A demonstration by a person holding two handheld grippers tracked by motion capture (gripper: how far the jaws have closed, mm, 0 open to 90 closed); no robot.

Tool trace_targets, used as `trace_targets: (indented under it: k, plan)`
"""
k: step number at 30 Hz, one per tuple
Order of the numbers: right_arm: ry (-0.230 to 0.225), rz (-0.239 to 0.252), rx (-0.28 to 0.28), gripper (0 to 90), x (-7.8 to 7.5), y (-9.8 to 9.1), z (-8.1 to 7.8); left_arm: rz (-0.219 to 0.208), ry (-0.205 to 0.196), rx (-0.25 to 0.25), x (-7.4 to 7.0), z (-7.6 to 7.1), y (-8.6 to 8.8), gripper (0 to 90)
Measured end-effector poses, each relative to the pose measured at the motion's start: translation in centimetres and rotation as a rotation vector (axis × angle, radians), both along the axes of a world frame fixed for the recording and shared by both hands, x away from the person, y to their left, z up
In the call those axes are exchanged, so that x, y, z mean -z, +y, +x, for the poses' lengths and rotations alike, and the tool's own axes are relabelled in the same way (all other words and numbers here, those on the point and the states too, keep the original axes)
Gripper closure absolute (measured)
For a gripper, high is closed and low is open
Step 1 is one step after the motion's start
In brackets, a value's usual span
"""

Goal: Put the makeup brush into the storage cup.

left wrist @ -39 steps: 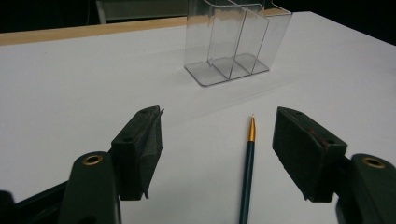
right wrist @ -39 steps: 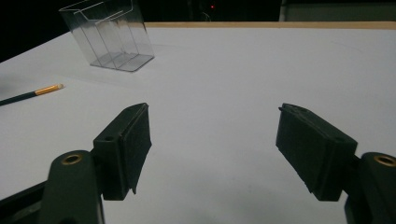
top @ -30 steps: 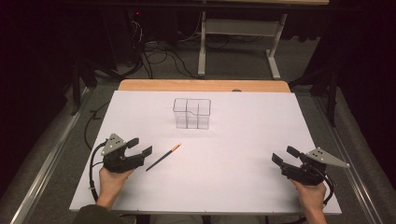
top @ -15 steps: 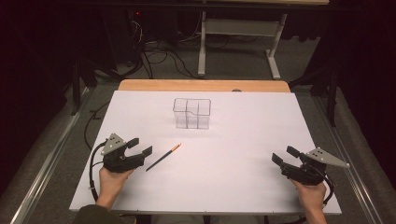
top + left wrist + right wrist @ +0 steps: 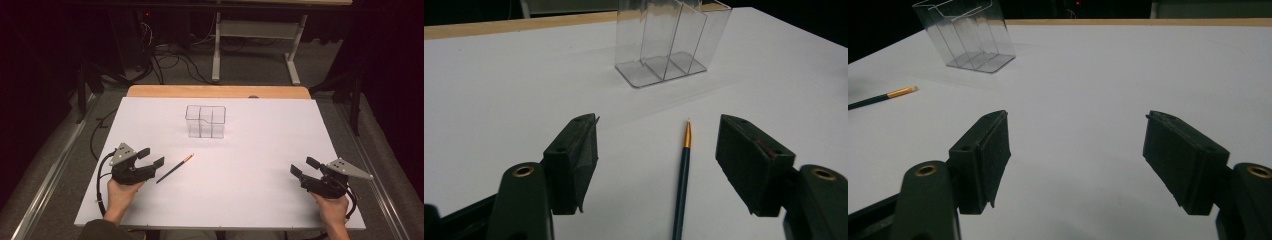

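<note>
Pencil (image 5: pixel 174 168) lies flat on the white table (image 5: pixel 260 150), on your side of the clear divided holder (image 5: pixel 205 121) and off to its left, gold-tipped end pointing toward the holder. Your left gripper (image 5: pixel 151 158) sits just beside the pencil's near end, jaws spread wide with nothing in them; in the left gripper view the pencil (image 5: pixel 683 175) runs up between the two jaws, closer to one than the other. Your right gripper (image 5: pixel 305 167) is well apart from the holder on its right, also wide open and empty.

The main risk is the grasp itself. That shaft is thin and round and lies flat on the sheet, so if you close off-centre, the nearer jaw will likely reach it first and roll or skid it away. Coming in too high would pinch air; too low, and the jaw tips may drag on the table. A tilted grip could also make the pencil catch the holder's rim later.
</note>
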State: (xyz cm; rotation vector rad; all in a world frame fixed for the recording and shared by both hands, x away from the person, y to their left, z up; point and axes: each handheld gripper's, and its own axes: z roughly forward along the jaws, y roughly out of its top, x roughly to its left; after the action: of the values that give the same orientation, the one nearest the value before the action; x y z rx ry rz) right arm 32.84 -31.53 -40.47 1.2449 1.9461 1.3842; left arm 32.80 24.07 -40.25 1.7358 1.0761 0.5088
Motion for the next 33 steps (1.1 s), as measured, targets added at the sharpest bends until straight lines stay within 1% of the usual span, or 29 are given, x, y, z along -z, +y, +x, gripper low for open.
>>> trace_targets:
  k: [3,5,8,11,14,17,21,25,28,33]
  plan:
    - [-0.004,0.001,-0.001,28.8,0.0,0.0,0.1,-0.001,0.003,0.001,0.0,0.1,0.0,33.5]
    - [0.002,-0.001,0.001,28.8,0.1,0.0,0.2,-0.004,0.009,0.004,0.0,0.2,0.0,33.4]
    - [-0.005,-0.006,-0.001,29.0,0.1,0.0,0.1,-0.01,0.008,0.006,0.0,0.2,-0.1,33.2]
    - [-0.008,0.001,0.001,29.0,0.0,-0.1,0.0,-0.014,0.009,0.011,0.0,0.3,-0.3,33.1]
    - [-0.006,0.006,0.006,29.0,0.0,-0.1,0.0,-0.012,0.013,0.015,-0.1,0.4,-0.5,32.6]
    - [-0.009,0.005,-0.001,29.1,0.0,0.0,0.1,-0.007,0.012,0.021,-0.2,0.4,-0.6,32.3]
    - [-0.007,-0.001,-0.004,29.1,0.1,0.1,0.1,-0.015,0.012,0.027,-0.4,0.4,-0.8,32.1]
    - [-0.002,0.015,-0.004,28.8,0.1,0.0,0.1,-0.011,0.013,0.036,-0.5,0.6,-1.2,31.6]
    - [-0.003,0.016,-0.005,28.8,0.1,0.0,0.1,-0.003,0.015,0.047,-0.6,0.7,-1.5,31.3]
    - [0.001,0.017,-0.007,28.8,0.1,0.1,0.1,-0.006,0.014,0.06,-0.9,1.0,-1.9,30.9]
